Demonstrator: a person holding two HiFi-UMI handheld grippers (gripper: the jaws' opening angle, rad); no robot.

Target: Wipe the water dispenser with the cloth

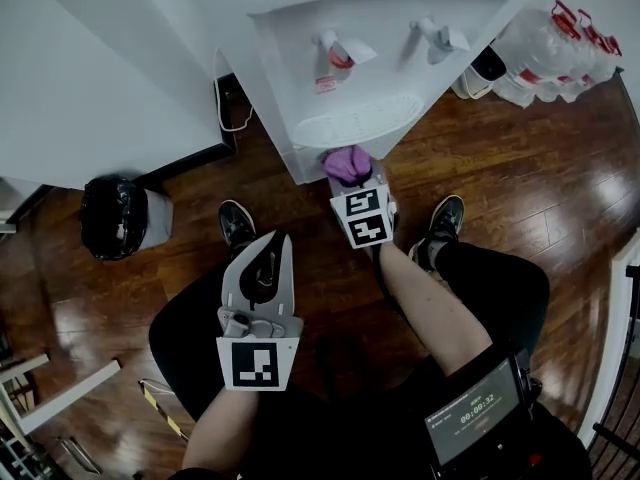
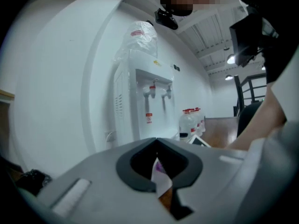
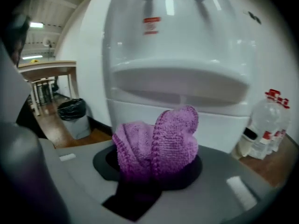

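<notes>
Right tool (image 1: 358, 193) clamps the bunched purple knitted cloth (image 3: 156, 141) near the white plastic water dispenser (image 3: 177, 55)'s lower front, left tool (image 1: 264, 263) closed and empty; likely risk: wiping friction drags the wad loose, so bare tool scrapes plastic.

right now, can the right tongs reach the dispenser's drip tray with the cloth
Probably yes: the right tongs hold the purple cloth just in front of and below the drip tray, and nothing stands between them.

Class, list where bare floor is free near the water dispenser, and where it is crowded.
Free: wooden floor between the water bottles and the person's right shoe. Crowded: before the water dispenser, where the right gripper holds the cloth.
</notes>
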